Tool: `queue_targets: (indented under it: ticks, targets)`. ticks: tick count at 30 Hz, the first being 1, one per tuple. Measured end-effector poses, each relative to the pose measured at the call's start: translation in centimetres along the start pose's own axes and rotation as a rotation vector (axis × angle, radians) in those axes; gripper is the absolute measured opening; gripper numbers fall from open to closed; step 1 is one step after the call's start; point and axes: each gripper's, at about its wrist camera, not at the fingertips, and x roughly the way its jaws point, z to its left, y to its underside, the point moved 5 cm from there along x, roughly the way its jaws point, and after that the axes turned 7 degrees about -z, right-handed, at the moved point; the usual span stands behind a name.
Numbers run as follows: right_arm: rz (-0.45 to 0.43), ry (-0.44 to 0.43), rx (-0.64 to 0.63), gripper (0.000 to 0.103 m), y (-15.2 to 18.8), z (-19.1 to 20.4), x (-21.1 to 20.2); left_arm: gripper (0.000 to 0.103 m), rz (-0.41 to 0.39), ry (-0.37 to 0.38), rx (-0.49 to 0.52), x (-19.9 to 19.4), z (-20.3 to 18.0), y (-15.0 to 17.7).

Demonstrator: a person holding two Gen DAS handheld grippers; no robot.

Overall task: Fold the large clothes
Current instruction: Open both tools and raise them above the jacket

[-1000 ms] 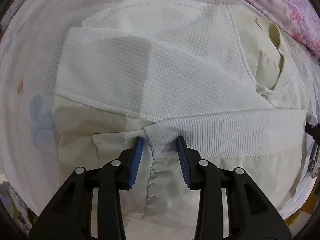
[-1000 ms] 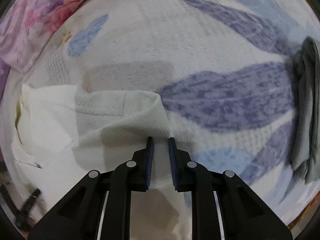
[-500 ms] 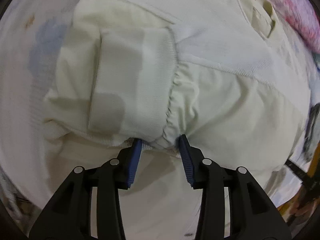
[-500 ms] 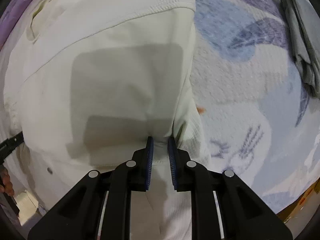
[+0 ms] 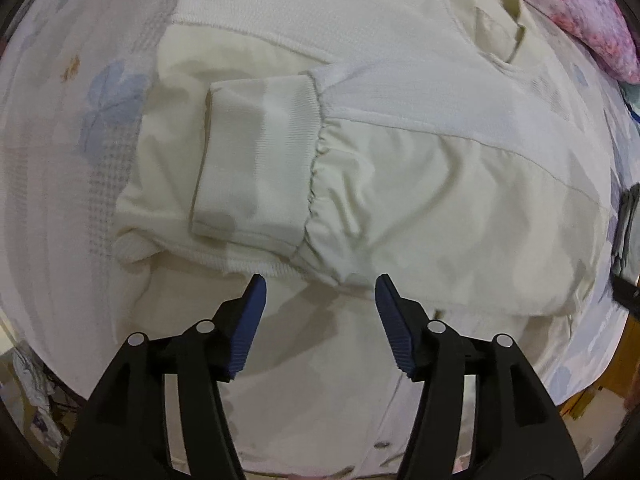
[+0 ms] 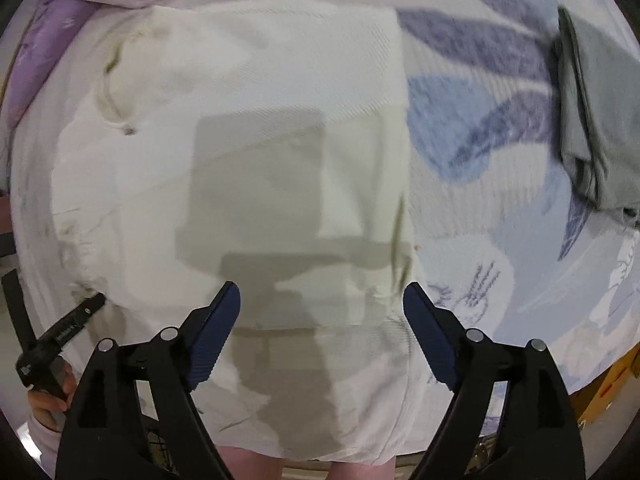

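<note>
A cream jacket (image 5: pixel 400 184) lies folded on a bed covered by a blue-flowered sheet (image 5: pixel 60 160), its ribbed cuff (image 5: pixel 256 160) laid across the middle of the bundle. The left hand-held gripper (image 5: pixel 320 292) hangs above the jacket's near edge; its jaws have just been opening, and nothing sits between them. The right hand-held gripper (image 6: pixel 322 300) has likewise just spread its jaws wide over the jacket's near right part, gripping nothing. A grey folded garment (image 6: pixel 592 128) rests far right on the sheet.

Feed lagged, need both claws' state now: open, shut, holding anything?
Left claw: open, holding nothing, jaws just opening.
Right claw: open, holding nothing, jaws just opening.
</note>
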Motion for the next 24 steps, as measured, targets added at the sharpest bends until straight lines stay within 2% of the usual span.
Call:
queue_targets:
  ticks: [4, 7, 10, 11, 12, 16, 18, 24]
  targets:
    - [-0.010, 0.001, -0.014, 0.080, -1.1, 0.6, -2.5, 0.062, -0.003, 0.004, 0.010, -2.3, -0.9, 0.4]
    - [-0.024, -0.003, -0.019, 0.081, 0.4, 1.3, -5.0, 0.065, -0.017, 0.005, 0.029, -4.5, -1.7, -0.1]
    - [-0.038, 0.006, -0.015, 0.083, 2.6, 1.7, -7.2, 0.068, -0.026, 0.020, 0.035, -6.7, -2.4, -0.1]
    - [-0.045, 0.003, -0.012, 0.083, 3.1, 0.4, -8.3, 0.068, -0.027, 0.026, 0.038, -7.9, -2.0, -2.0]
    - [-0.050, 0.003, -0.007, 0.084, 5.1, 2.2, -8.1, 0.069, -0.029, 0.030, 0.041, -8.5, -2.2, -1.9]
    - [-0.061, 0.008, 0.029, 0.084, 7.7, 4.5, -9.3, 0.073, -0.035, 0.049, 0.068, -10.2, -2.6, -1.4]
    - [-0.063, 0.013, 0.046, 0.086, 9.4, 5.5, -10.4, 0.074, -0.029, 0.048, 0.084, -10.8, -3.4, 0.0]
    - [-0.042, 0.010, 0.089, 0.086, 14.1, 7.6, -12.1, 0.080, -0.046, 0.113, 0.161, -13.9, -4.1, 2.3]
